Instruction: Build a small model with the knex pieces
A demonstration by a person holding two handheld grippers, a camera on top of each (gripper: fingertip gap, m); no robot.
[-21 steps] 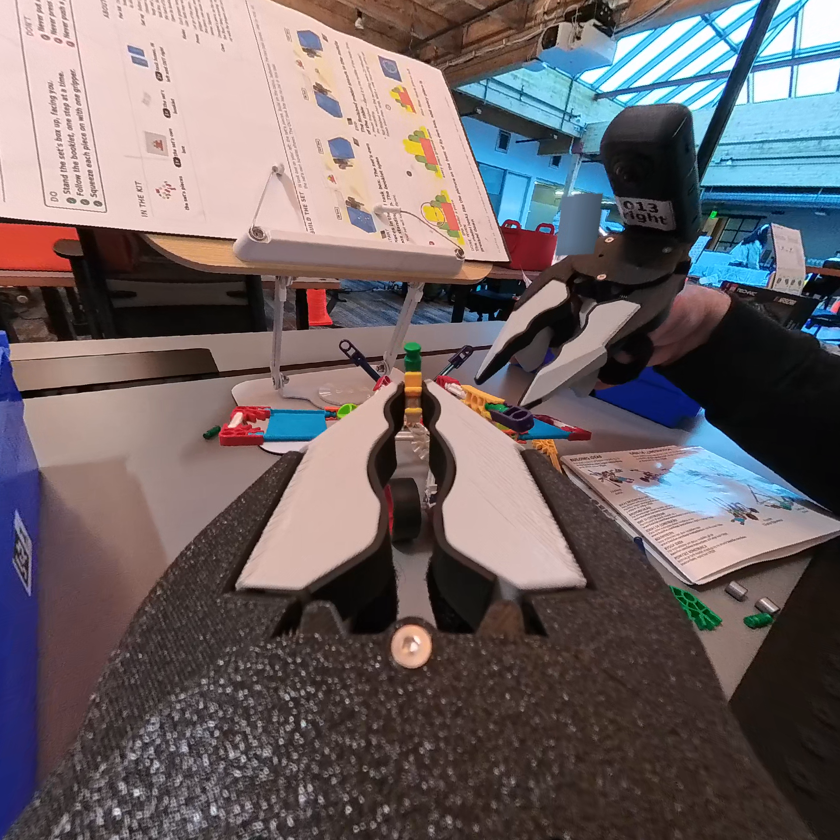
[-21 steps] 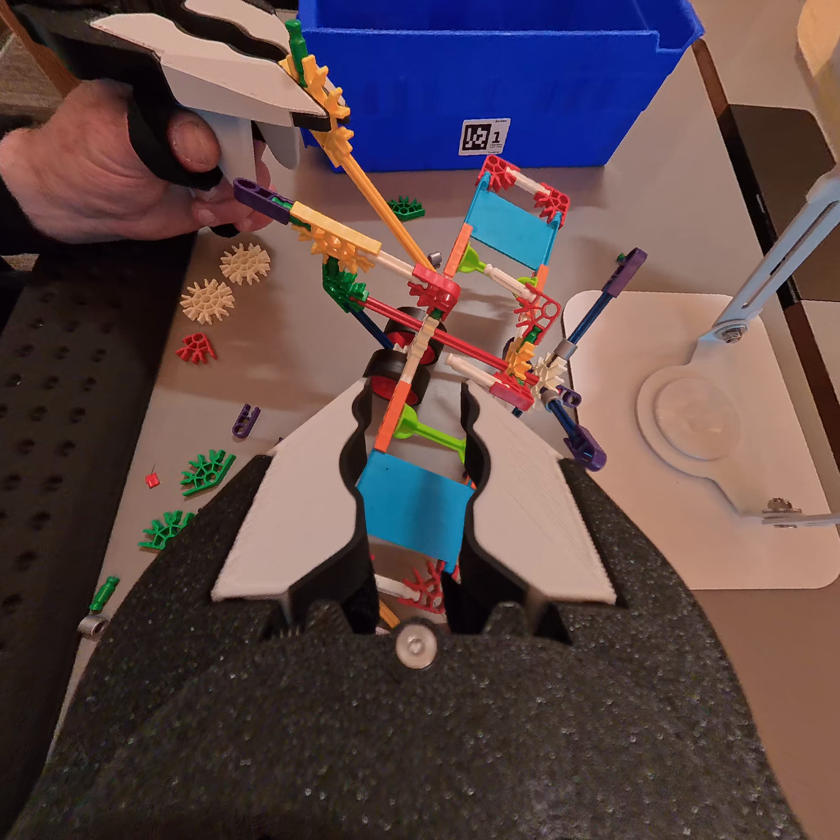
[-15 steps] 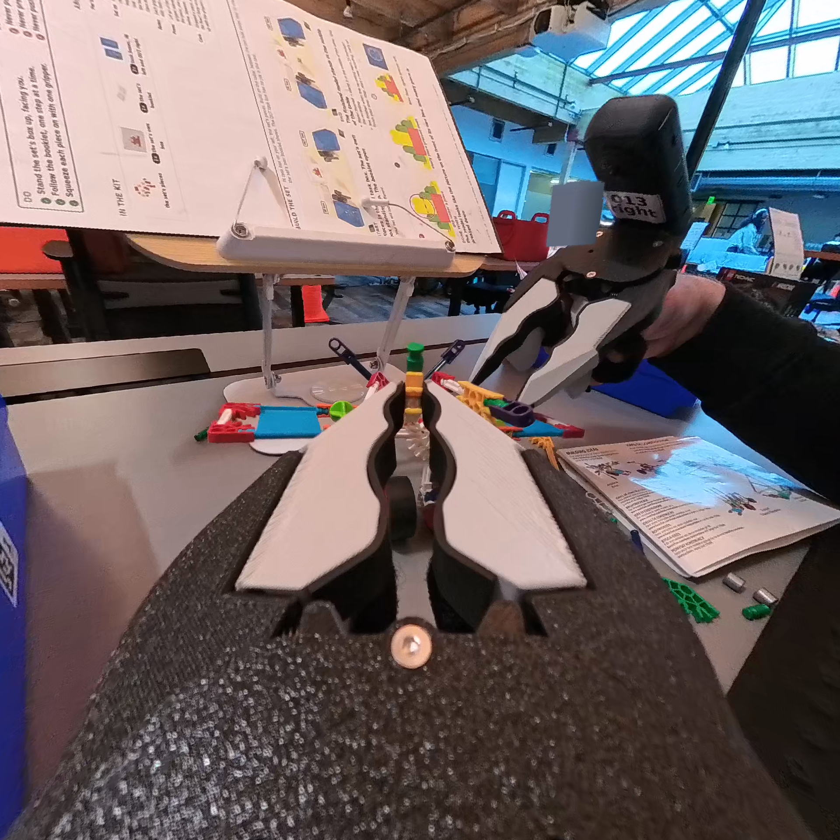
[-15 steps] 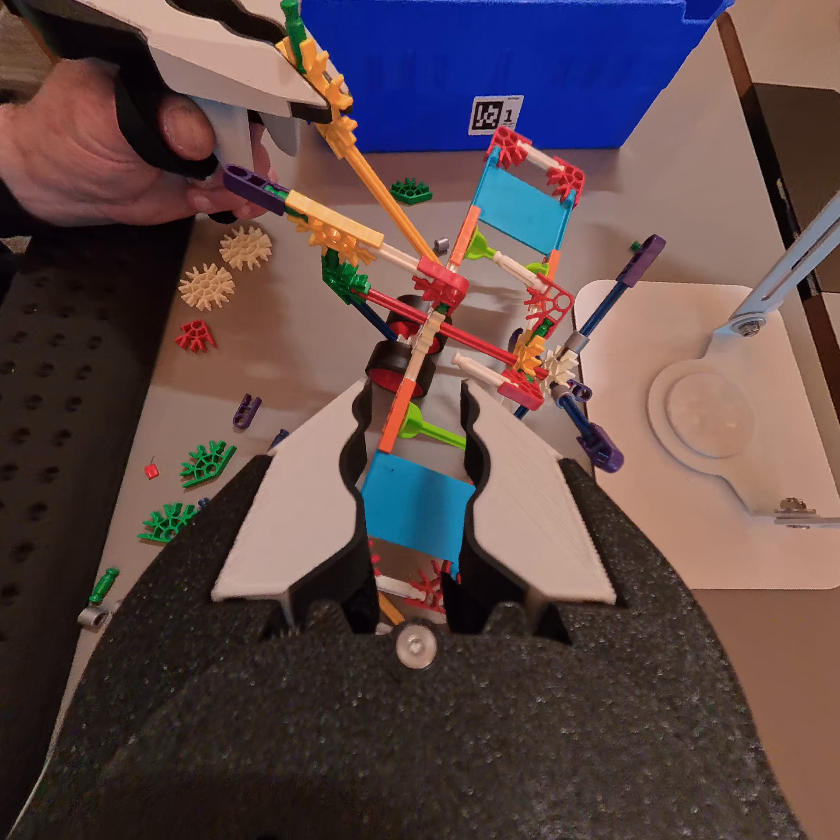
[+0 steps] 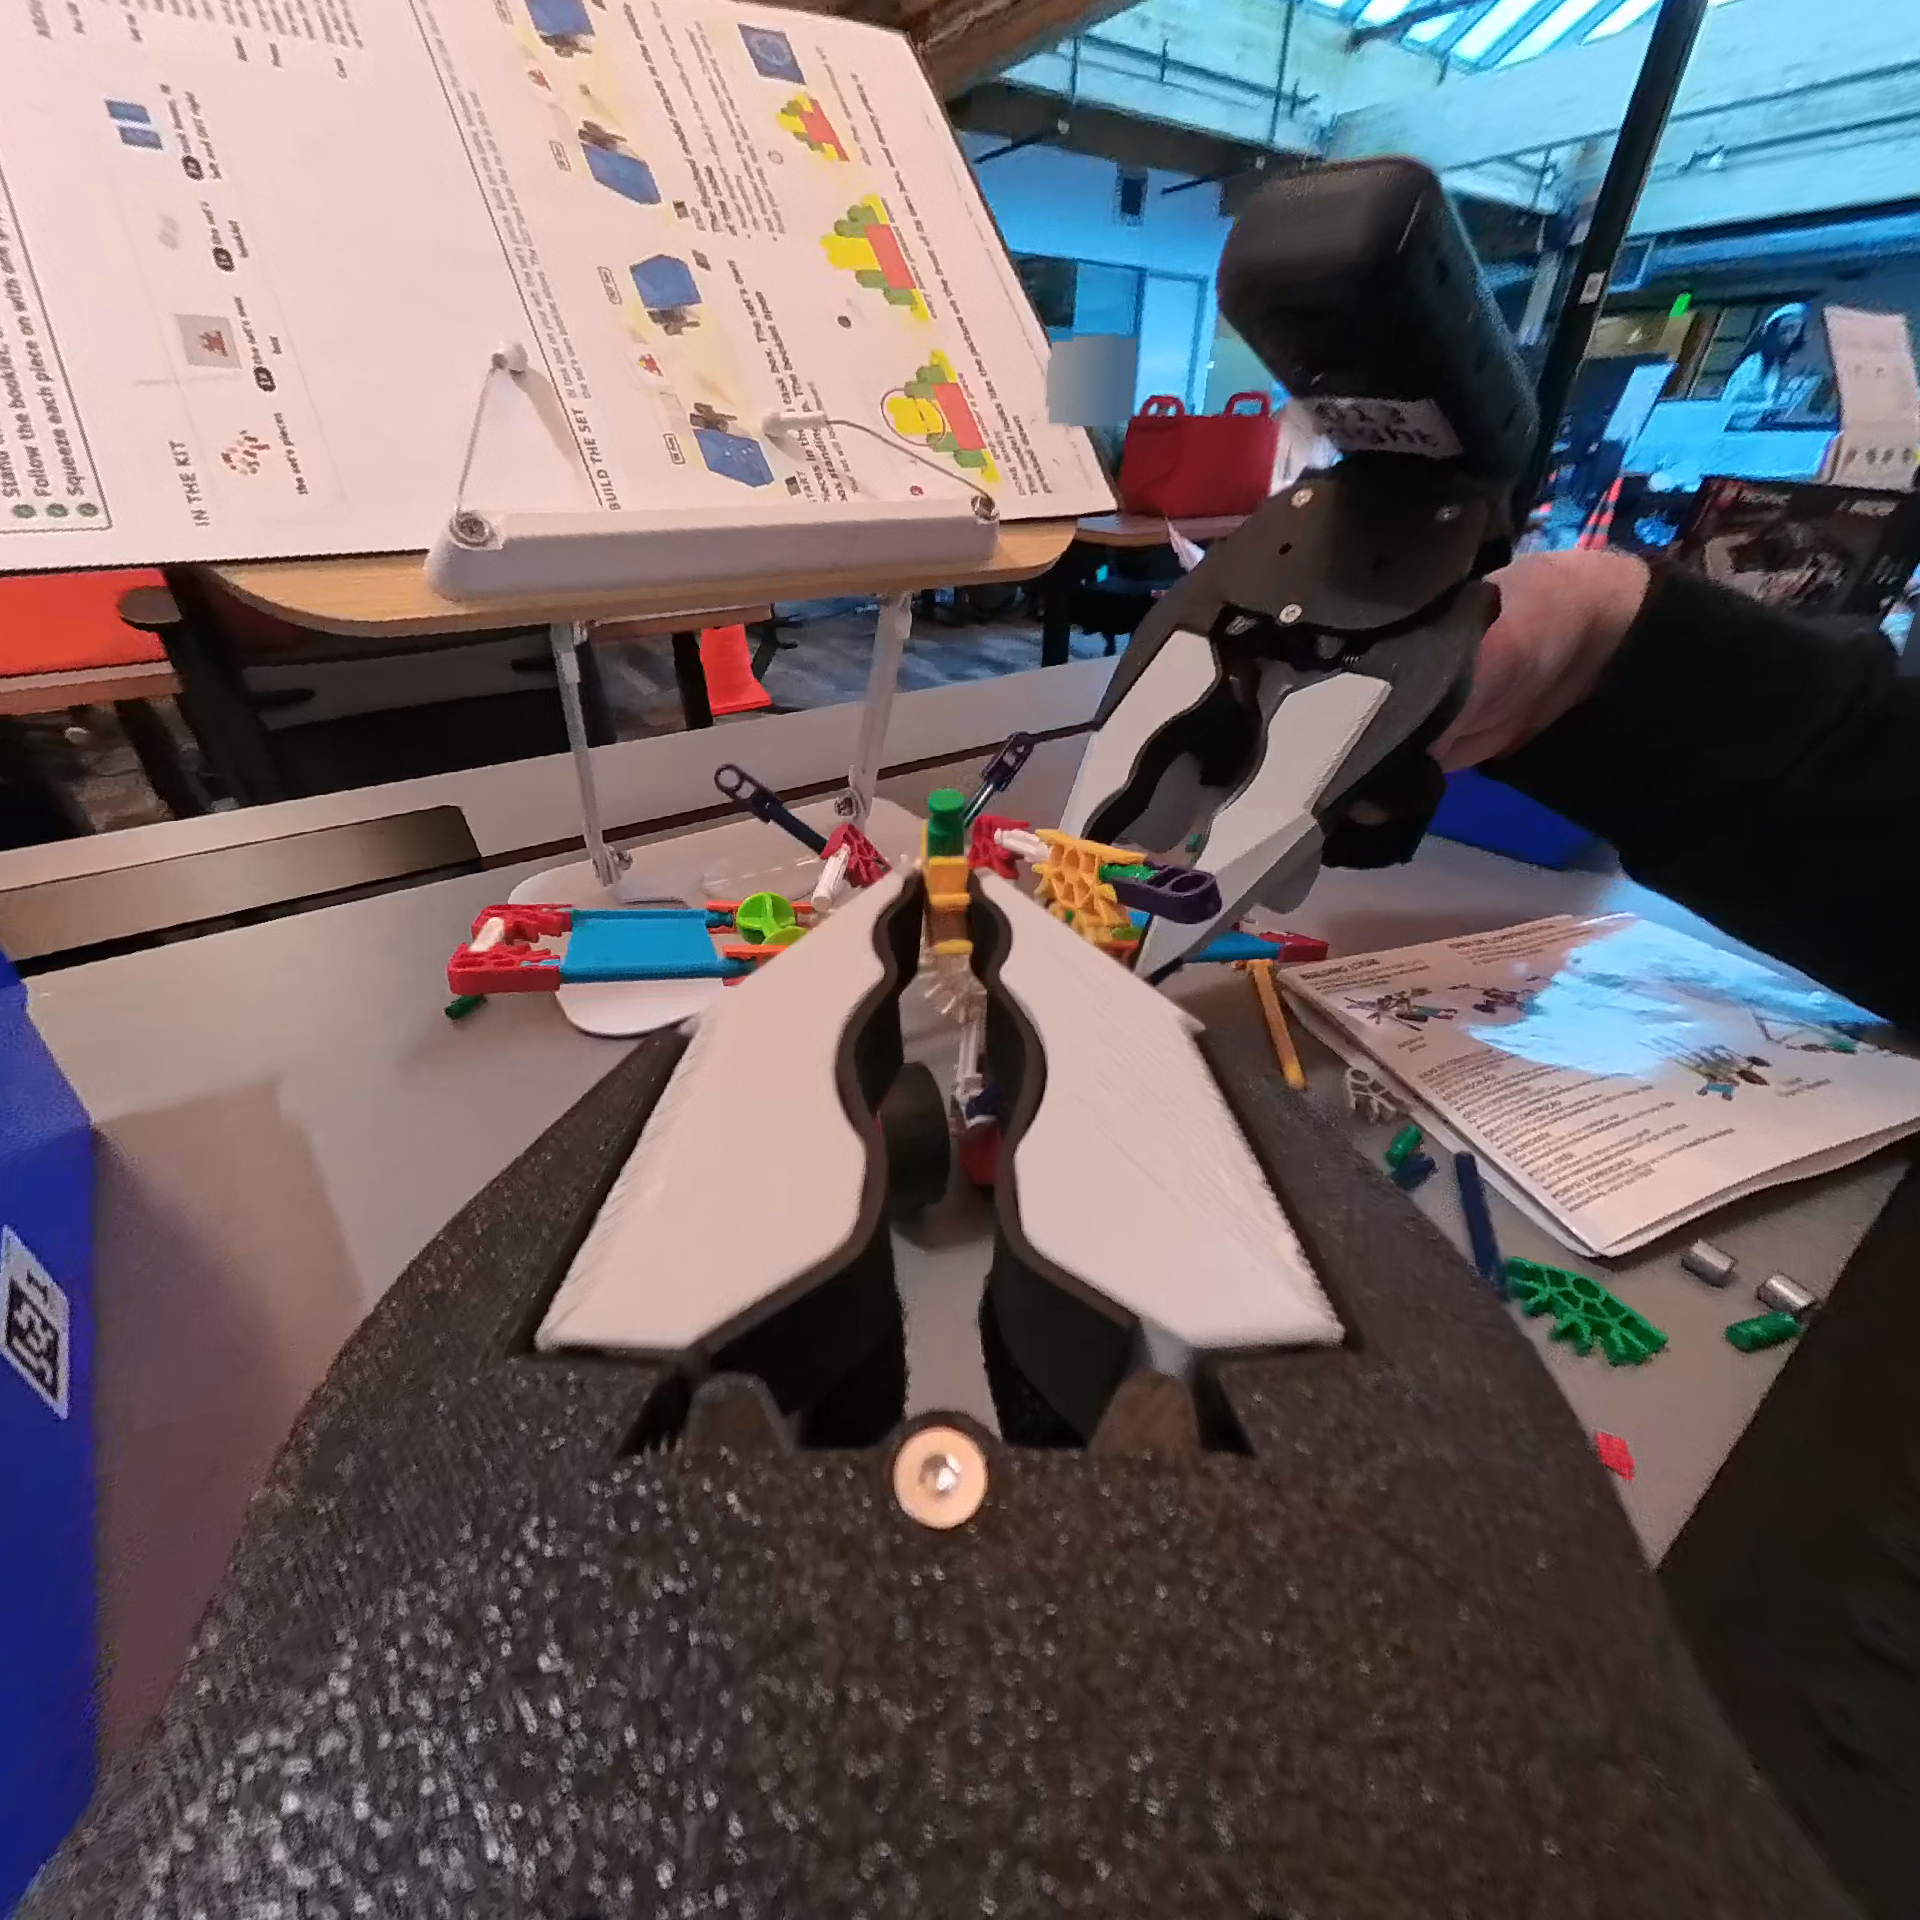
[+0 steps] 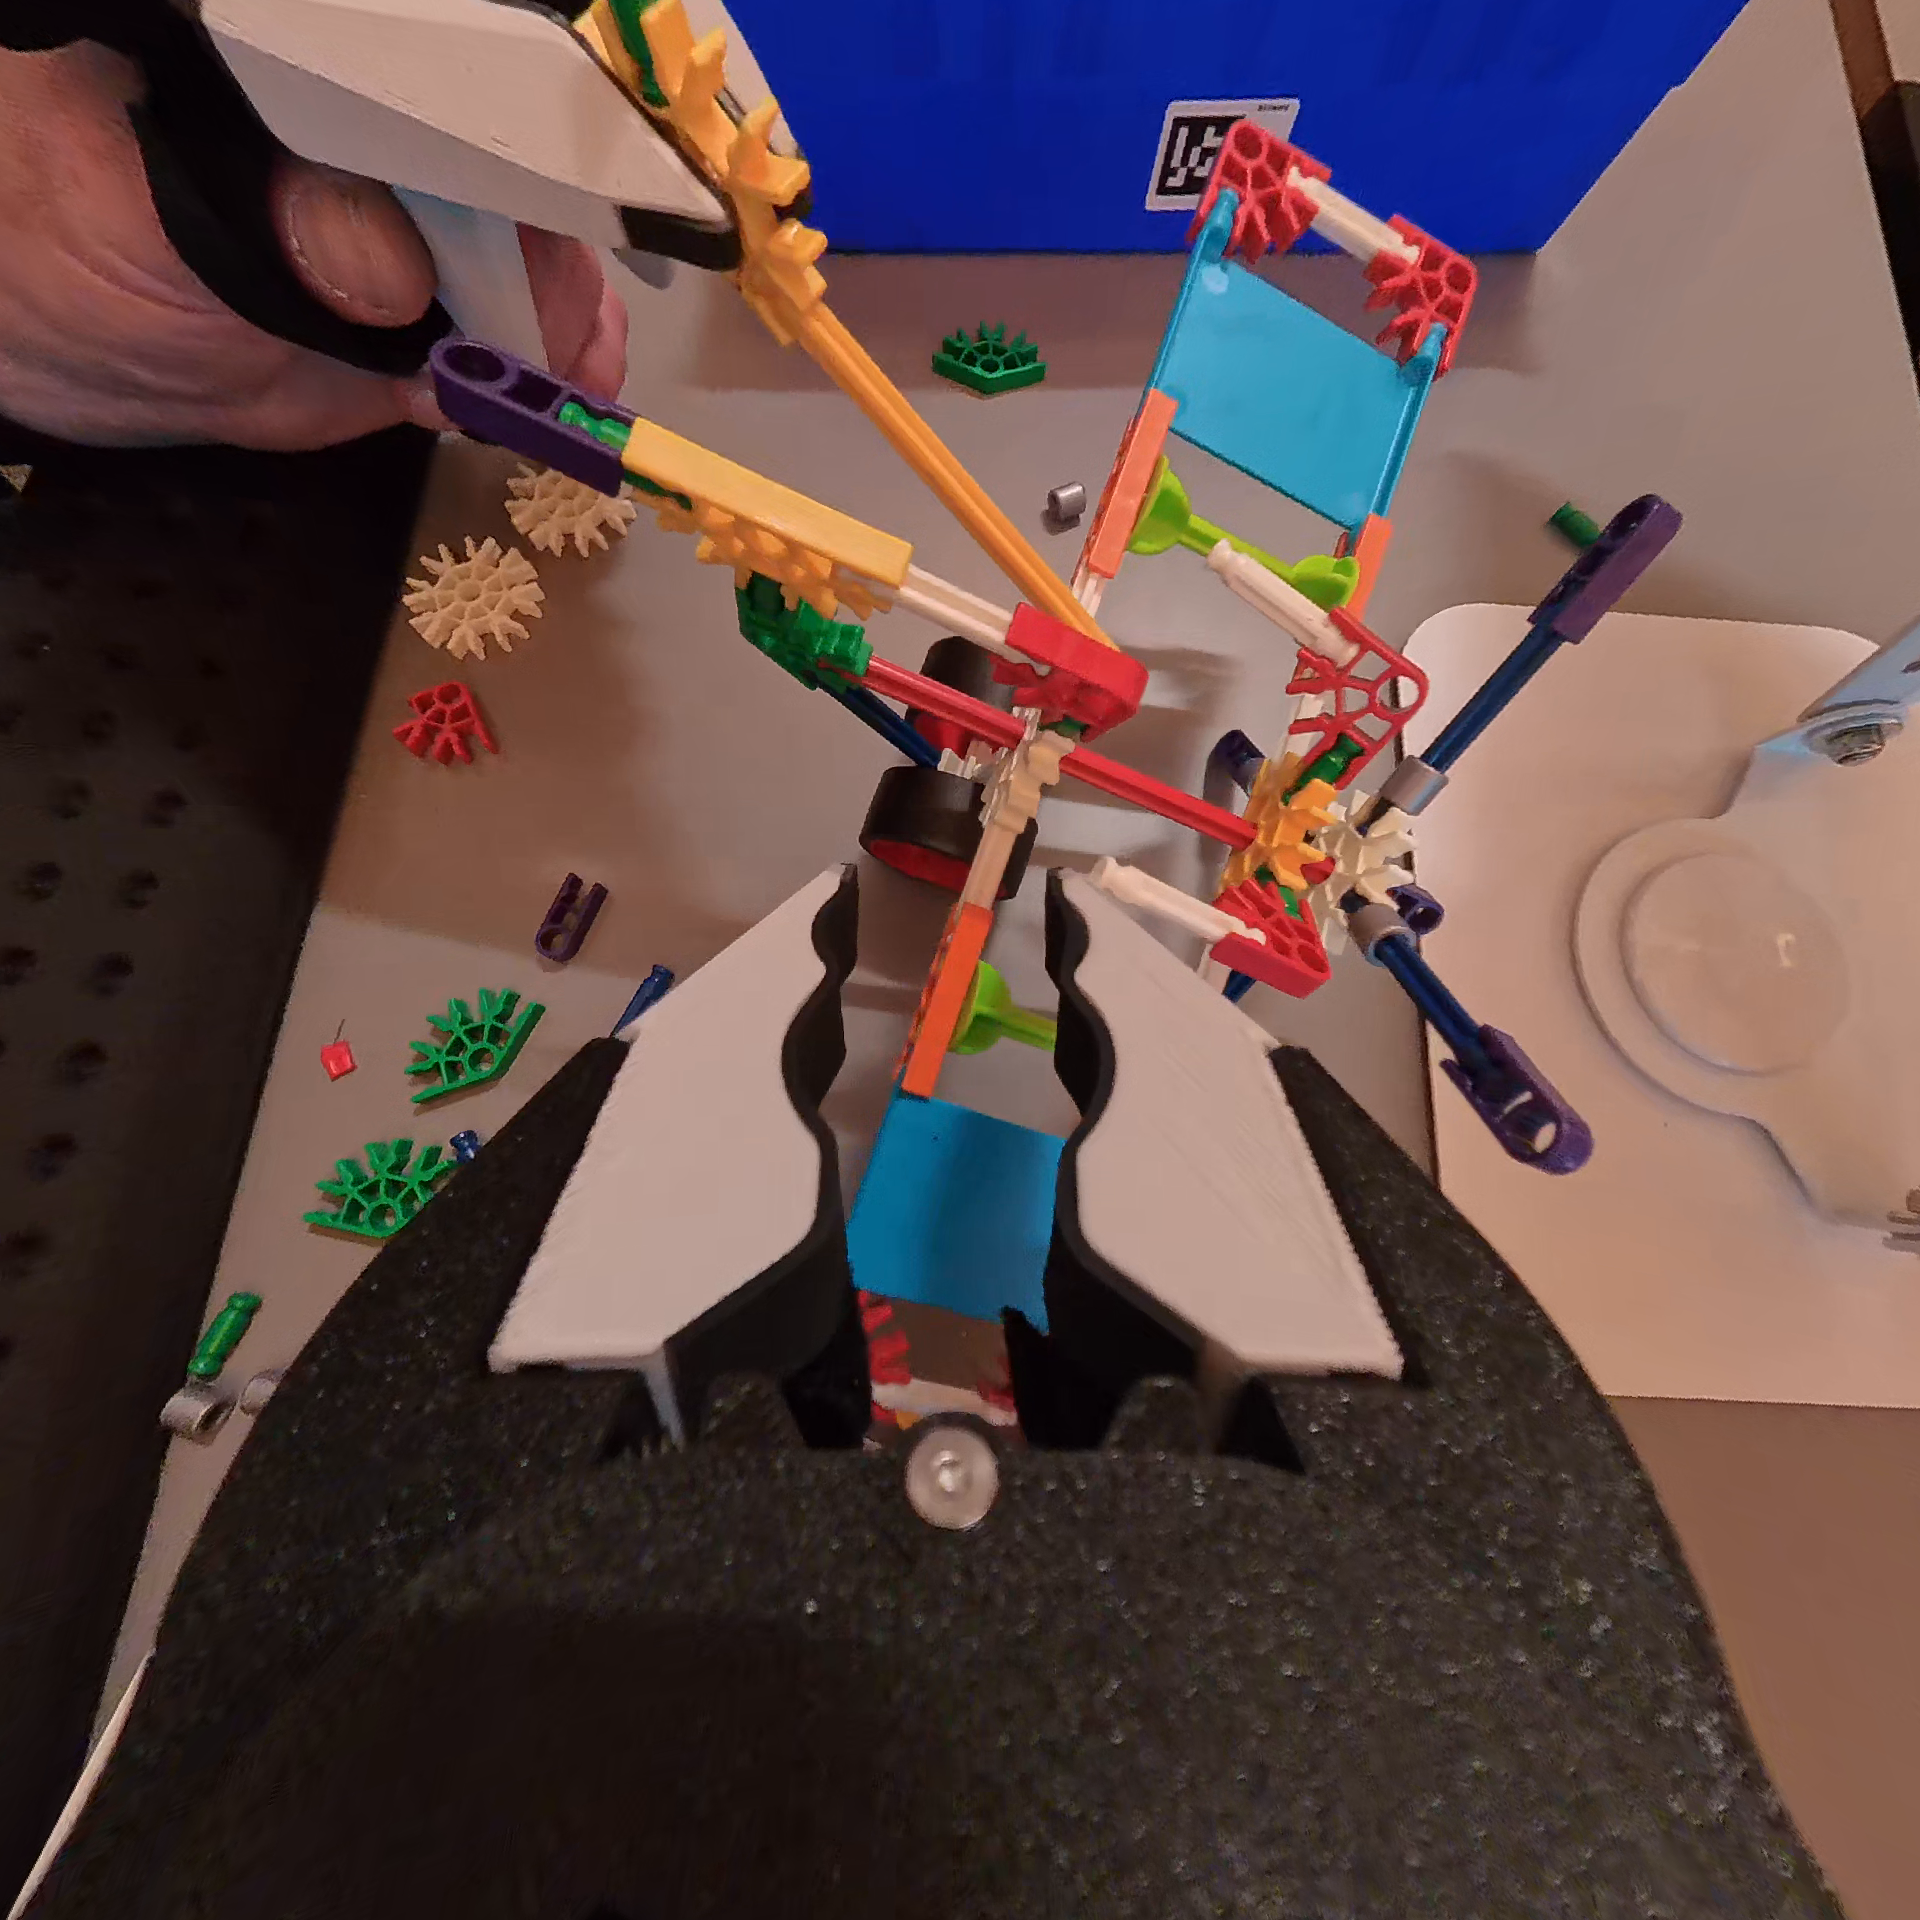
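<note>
A colourful rod-and-connector model point(image 6: 1081, 686) with blue panels and black wheels point(image 6: 935, 821) sits just above the grey table. My right gripper point(image 6: 951, 894) is shut on the model's near blue panel point(image 6: 951, 1205), which sits edge to edge between the fingers. It also shows in the left wrist view point(image 5: 1122, 904), held by a hand. My left gripper point(image 5: 945, 894) is shut on a stack of yellow connectors point(image 5: 948, 883) with a green rod end on top, at the end of an orange rod of the model. In the right wrist view it is at the upper left point(image 6: 717, 208).
A blue bin point(image 6: 1091, 104) stands behind the model. A document stand point(image 5: 717, 540) holds an instruction sheet, and its white base point(image 6: 1662, 1039) is on the right. A booklet point(image 5: 1610, 1060) lies open. Loose green point(image 6: 473, 1039), cream point(image 6: 473, 597) and red point(image 6: 447, 722) connectors lie beside a black perforated mat point(image 6: 156, 831). One gripper's finger ends stand about 10 cm off the other's.
Both grippers keep their hold. The right gripper and the model have drawn a little nearer to the left gripper and the blue bin. The left view has shifted slightly.
</note>
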